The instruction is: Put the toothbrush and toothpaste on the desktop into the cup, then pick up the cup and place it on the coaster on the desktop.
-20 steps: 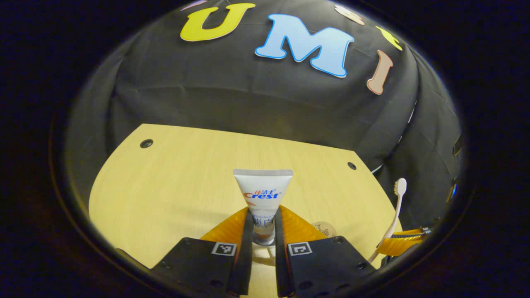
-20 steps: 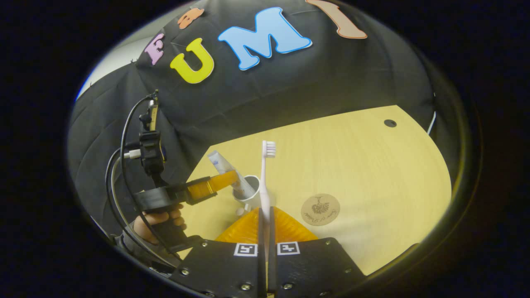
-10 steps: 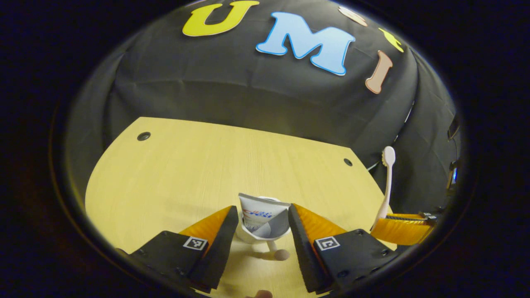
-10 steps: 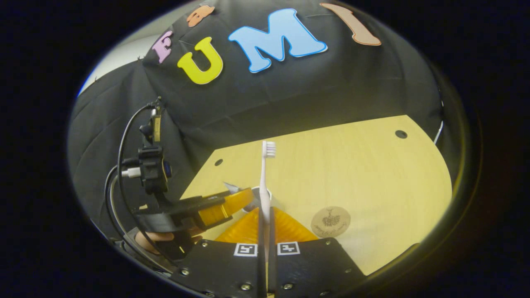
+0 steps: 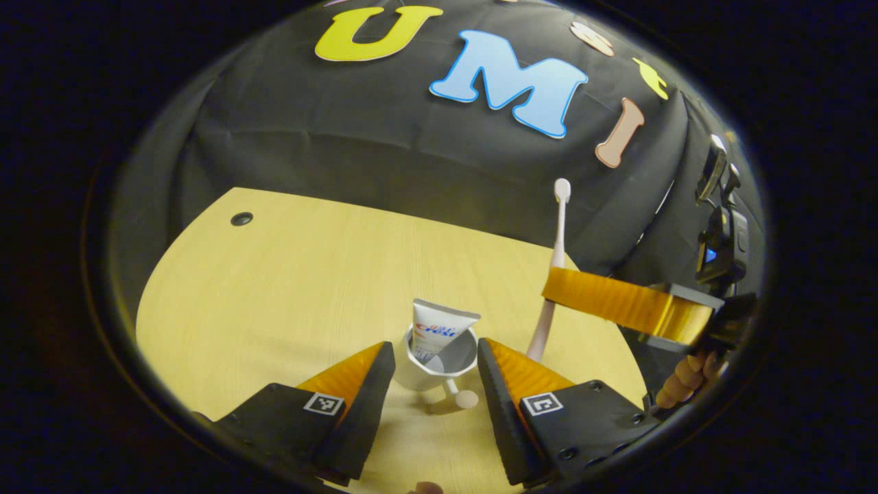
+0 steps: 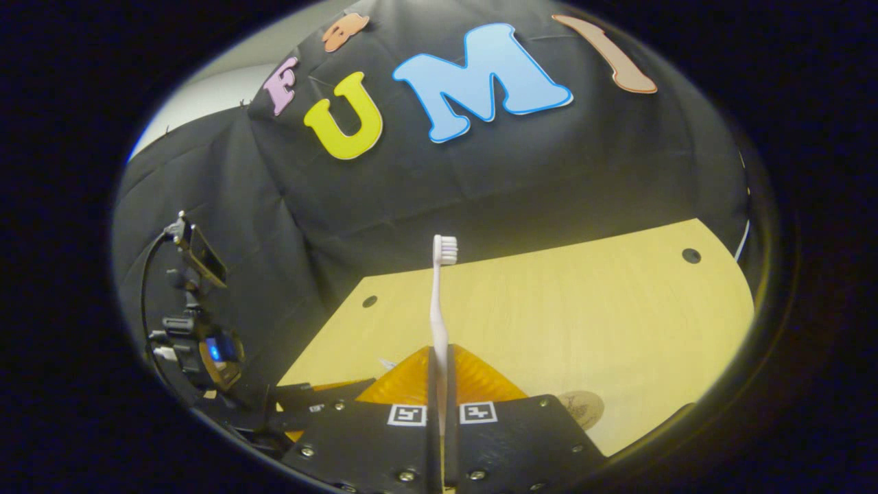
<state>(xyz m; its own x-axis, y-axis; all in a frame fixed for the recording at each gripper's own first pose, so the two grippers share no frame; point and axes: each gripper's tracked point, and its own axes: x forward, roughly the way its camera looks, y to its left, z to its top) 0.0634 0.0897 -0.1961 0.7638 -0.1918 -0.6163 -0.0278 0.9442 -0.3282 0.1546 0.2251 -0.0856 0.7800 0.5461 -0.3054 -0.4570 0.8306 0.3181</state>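
Black gripper [image 5: 431,391] bodies — square coded markers, screws — cabled camera mount [image 6: 195,339].

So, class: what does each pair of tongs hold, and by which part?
The right tongs grip the toothbrush by its lower handle, bristles up. The left tongs are open and hold nothing; they flank the cup.

Warm, dim light falls from above onto my worktop [image 5: 288,274]; the cup [image 5: 439,360] throws a soft shadow toward me. Straight lines bow hard at the edges, where everything darkens. Focus stays fairly sharp throughout.
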